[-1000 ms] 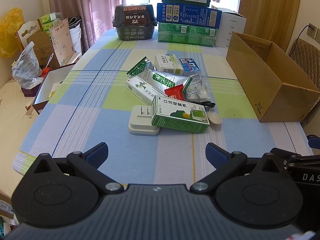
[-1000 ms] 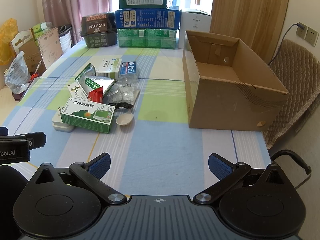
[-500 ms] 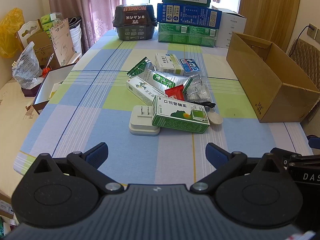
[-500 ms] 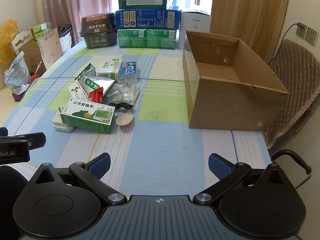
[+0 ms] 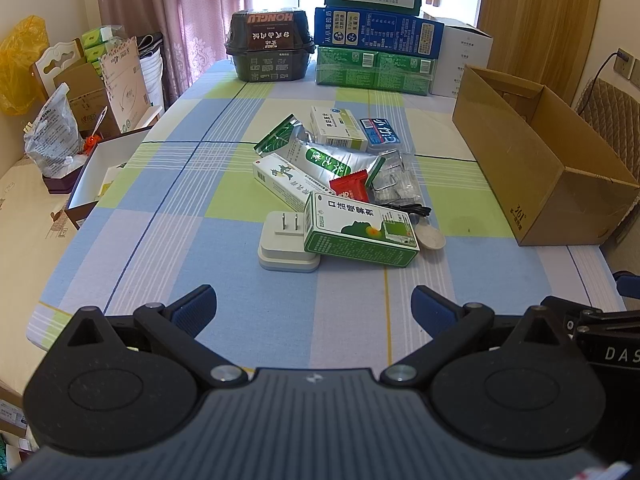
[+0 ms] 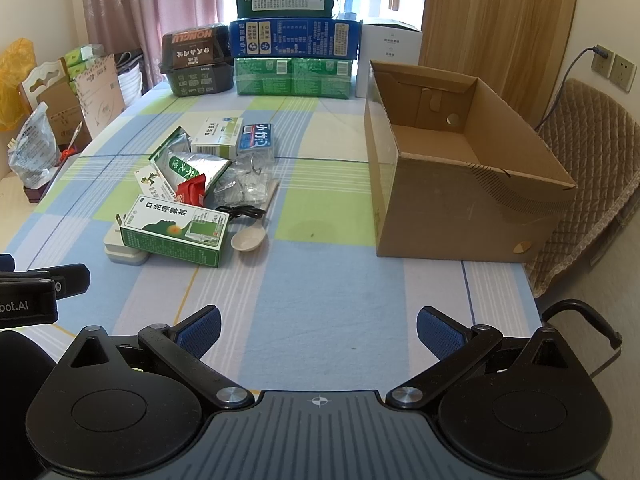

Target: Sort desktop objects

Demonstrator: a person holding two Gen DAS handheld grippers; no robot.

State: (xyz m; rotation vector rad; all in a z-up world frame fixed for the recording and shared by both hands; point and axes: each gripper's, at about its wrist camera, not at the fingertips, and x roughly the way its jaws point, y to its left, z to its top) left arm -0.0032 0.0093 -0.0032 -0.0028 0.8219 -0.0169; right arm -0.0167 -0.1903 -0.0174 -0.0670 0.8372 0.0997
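1. My left claw (image 5: 312, 304) hung wide open over the near edge of the checked tablecloth (image 5: 240, 272), its blue pads (image 5: 194, 307) spread apart with nothing between them.
2. My right claw (image 6: 318, 330) was just as open and empty, hovering over bare cloth; the body of the left one showed at its far left edge.
3. Straight ahead of the left claw lay a white plug adapter (image 5: 286, 246) with its prongs pointing up and away, and a green and white box (image 5: 360, 230) rested partly on its right side.
4. From the right claw that same green and white box (image 6: 176, 230) sat ahead and to the left, with a pale spoon (image 6: 250, 236) just beside its right end.
5. A black cable (image 6: 244, 213) curled just beyond the spoon bowl, touching the box's far corner.
6. Further ahead of the left claw the pile went on: a long white tube box (image 5: 286, 184), a small red packet (image 5: 352, 188), a silver and green pouch (image 5: 320, 156) and some clear plastic packaging (image 5: 396, 184), all overlapping.
7. Beyond those lay a white and green medicine box (image 5: 338, 128) and a blue pack (image 5: 380, 132), side by side.
8. Ahead and right of the right claw stood the open cardboard box (image 6: 460, 204), well apart from the pile; I saw nothing in the part of its inside that I could see.
9. At the far end of the table, stacked cartons (image 6: 294, 56) and a black container (image 6: 196, 60) stood in a row.
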